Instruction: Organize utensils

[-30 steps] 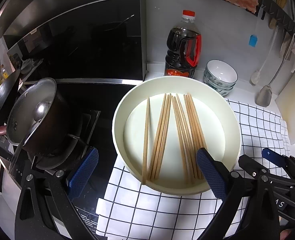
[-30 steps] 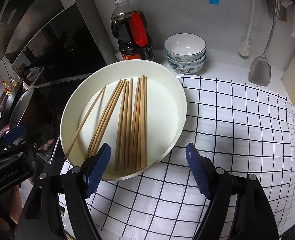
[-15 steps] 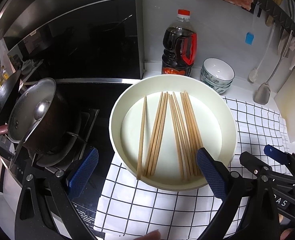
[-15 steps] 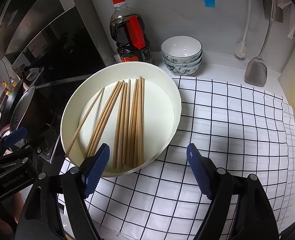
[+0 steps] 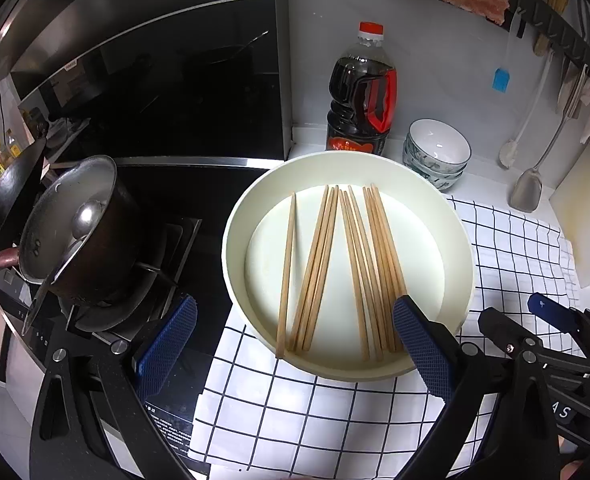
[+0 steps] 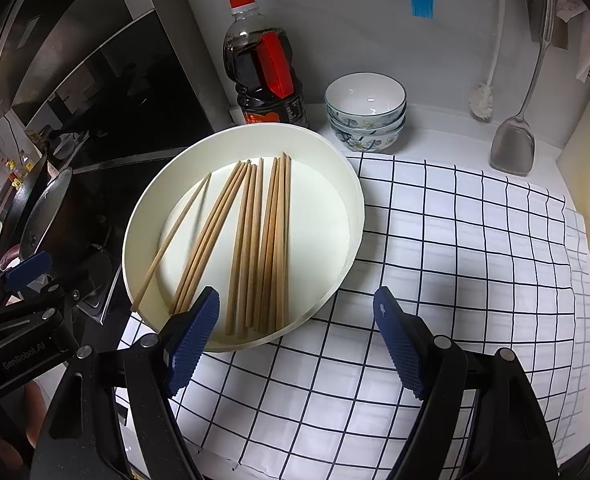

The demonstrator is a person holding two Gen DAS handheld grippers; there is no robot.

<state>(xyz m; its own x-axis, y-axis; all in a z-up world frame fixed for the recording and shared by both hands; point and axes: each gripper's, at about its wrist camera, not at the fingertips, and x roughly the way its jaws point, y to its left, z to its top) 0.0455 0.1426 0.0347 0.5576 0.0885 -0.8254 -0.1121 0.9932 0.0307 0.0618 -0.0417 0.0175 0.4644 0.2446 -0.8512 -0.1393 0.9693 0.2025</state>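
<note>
Several wooden chopsticks [image 5: 347, 268] lie fanned out in a round white basin [image 5: 239, 216] on a black-and-white checked cloth [image 5: 295, 412]. In the right wrist view the chopsticks [image 6: 255, 240] lie in the same basin [image 6: 143, 220]. My left gripper [image 5: 295, 344] is open and empty, hovering at the basin's near rim. My right gripper [image 6: 295, 340] is open and empty, just short of the basin's near right rim. Each gripper shows at the edge of the other's view.
A dark pot with a ladle [image 5: 75, 228] sits on the stove at left. A soy sauce bottle [image 5: 361, 92] and stacked bowls [image 5: 435, 152] stand behind the basin. A spatula [image 6: 513, 144] and a brush hang on the wall at right. A white cutting board [image 5: 587, 208] leans at far right.
Both grippers have drawn back slightly from the basin, so it looks a little smaller and farther. The chopsticks have not moved. Both grippers stay open.
</note>
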